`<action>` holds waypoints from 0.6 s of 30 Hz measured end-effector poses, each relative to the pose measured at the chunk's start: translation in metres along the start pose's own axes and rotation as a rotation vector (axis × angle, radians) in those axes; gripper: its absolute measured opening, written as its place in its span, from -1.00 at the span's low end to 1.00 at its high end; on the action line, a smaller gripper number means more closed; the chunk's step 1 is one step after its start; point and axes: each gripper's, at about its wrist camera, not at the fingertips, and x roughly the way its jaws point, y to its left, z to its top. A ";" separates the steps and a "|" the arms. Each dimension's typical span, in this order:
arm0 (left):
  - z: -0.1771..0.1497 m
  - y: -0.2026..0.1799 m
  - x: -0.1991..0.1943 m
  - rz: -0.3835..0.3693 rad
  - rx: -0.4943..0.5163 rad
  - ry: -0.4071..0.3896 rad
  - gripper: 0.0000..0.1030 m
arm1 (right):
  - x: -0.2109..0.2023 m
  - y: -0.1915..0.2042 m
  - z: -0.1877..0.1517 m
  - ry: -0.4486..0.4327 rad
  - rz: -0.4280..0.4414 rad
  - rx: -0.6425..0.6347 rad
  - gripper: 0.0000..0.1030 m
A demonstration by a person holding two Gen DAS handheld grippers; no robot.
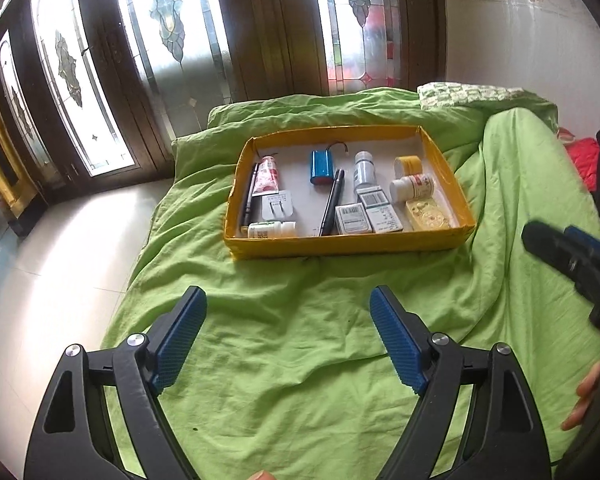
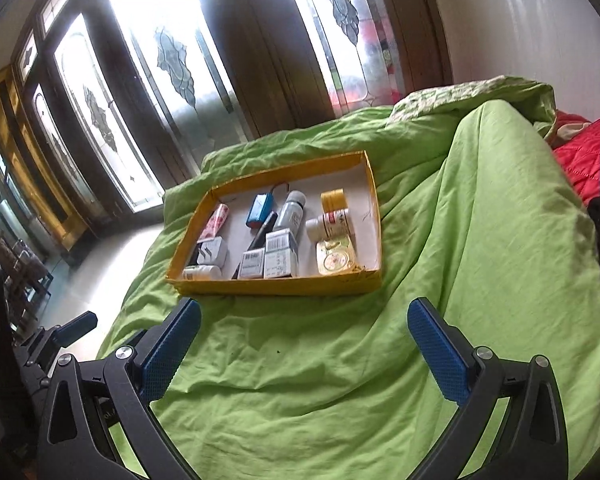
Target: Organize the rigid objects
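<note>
**A:** Left wrist view had your left gripper (image 1: 286, 300) over the green bedspread (image 1: 300, 380), short of the yellow tray (image 1: 340, 242). How did its jaws stand?

**B:** Spread wide, nothing between the blue pads (image 1: 178, 344). Your right gripper (image 2: 304, 312) was the same: jaws fully apart, empty, hovering just before the tray's near wall.

**A:** And the things you were sorting?

**B:** All inside the tray. Against its left wall lay a dark pen (image 1: 249, 196) and a red-and-white tube (image 1: 267, 176); a white plug (image 1: 277, 207) and a white bottle (image 1: 271, 229) on its side sat near the front-left corner. A blue battery pack (image 1: 323, 169) lay toward the back, a second pen (image 1: 332, 204) slanted in the middle.

**A:** The right half?

**B:** Two small boxes (image 1: 370, 214) by the front wall, a grey bottle (image 1: 364, 172) behind them, a yellow jar (image 1: 408, 166), a red-labelled white bottle (image 1: 414, 187) and a yellow blister card (image 1: 430, 216) toward the right wall.
</note>
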 end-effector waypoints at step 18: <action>0.014 -0.005 -0.011 -0.005 -0.015 0.001 0.68 | -0.007 0.010 -0.018 0.040 -0.003 -0.074 0.98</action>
